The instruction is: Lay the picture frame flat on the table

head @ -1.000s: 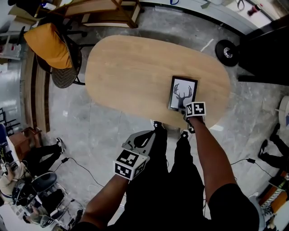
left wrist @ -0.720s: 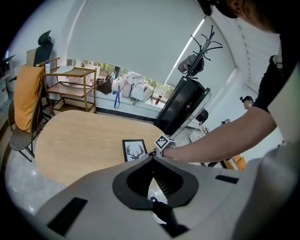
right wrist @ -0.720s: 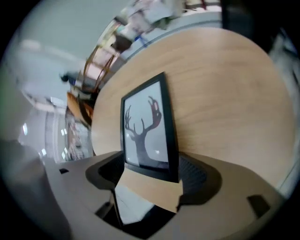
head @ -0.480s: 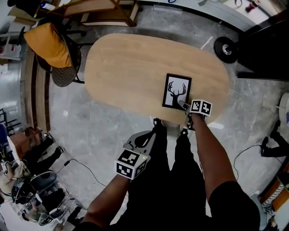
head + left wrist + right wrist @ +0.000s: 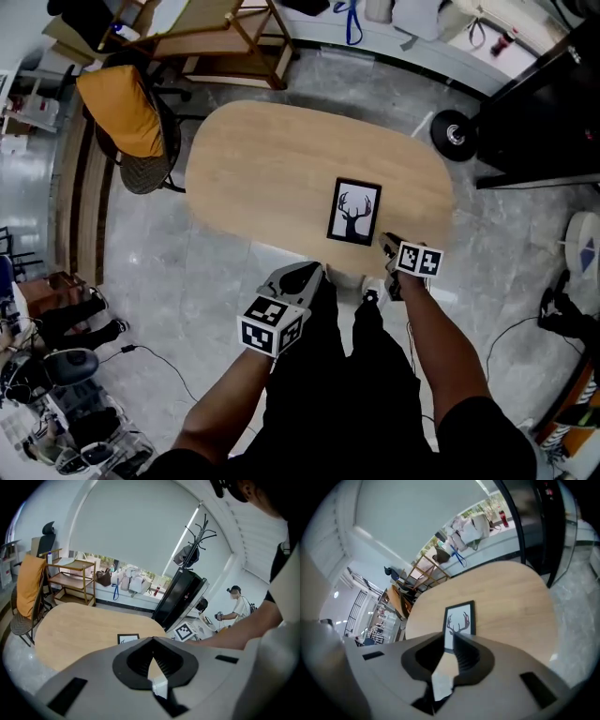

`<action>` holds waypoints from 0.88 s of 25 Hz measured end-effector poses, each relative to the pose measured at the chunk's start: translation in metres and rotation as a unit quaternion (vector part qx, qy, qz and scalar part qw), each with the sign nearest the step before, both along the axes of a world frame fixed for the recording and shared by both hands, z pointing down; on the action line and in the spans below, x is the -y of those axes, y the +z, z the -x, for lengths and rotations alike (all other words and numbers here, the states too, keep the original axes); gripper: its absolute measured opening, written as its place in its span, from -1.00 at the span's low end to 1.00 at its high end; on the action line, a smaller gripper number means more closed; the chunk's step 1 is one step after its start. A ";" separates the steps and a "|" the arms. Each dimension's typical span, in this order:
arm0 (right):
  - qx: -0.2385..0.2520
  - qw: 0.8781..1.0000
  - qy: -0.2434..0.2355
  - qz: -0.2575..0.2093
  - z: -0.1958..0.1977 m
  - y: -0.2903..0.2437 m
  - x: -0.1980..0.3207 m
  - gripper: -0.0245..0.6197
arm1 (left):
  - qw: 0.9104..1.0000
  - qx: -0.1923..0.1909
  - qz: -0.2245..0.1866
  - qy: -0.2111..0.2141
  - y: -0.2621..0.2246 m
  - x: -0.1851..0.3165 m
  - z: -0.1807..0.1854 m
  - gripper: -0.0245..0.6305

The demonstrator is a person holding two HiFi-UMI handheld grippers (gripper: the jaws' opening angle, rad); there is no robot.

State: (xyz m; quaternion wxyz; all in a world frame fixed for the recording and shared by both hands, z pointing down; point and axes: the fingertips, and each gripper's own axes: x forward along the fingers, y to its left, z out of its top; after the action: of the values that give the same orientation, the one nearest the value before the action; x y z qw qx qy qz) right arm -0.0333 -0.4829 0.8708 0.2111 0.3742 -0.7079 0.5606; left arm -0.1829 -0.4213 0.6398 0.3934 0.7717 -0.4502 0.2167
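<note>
The picture frame [image 5: 355, 212], bearing an antlered deer print, lies flat and face up on the oval wooden desk [image 5: 272, 159], close to its near edge. The right tongs [image 5: 387, 246] hang just beside the frame's near right corner, clear of it. Their jaws have just been closing and stand narrowly apart with nothing between them. The left tongs [image 5: 307, 273] sit off the desk's near edge, jaws together and empty.

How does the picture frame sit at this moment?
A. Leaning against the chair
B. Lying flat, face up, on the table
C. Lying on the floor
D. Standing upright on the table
B: the frame lies face up on the table, its whole front showing from above.
</note>
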 end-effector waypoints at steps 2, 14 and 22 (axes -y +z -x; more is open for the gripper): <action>0.035 0.999 -0.004 -0.030 0.000 -0.046 0.001 -0.84 | 1.000 -0.004 -0.019 -0.007 -0.017 0.006 -0.008 -0.93; 0.150 0.944 -0.154 -0.252 -0.016 -0.306 -0.055 -0.92 | 0.993 -0.016 -0.118 -0.017 -0.115 -0.023 -0.072 -0.93; 0.122 0.941 -0.154 -0.274 -0.040 -0.346 -0.096 -0.92 | 0.990 -0.010 -0.139 0.010 -0.134 -0.049 -0.089 -0.93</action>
State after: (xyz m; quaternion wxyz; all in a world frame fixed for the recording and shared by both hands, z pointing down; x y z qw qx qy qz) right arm 0.0070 -0.3866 0.5251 0.0962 0.2330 -0.9034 0.3469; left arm -0.0936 -0.3719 0.5055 0.2847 0.8253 -0.4644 0.1486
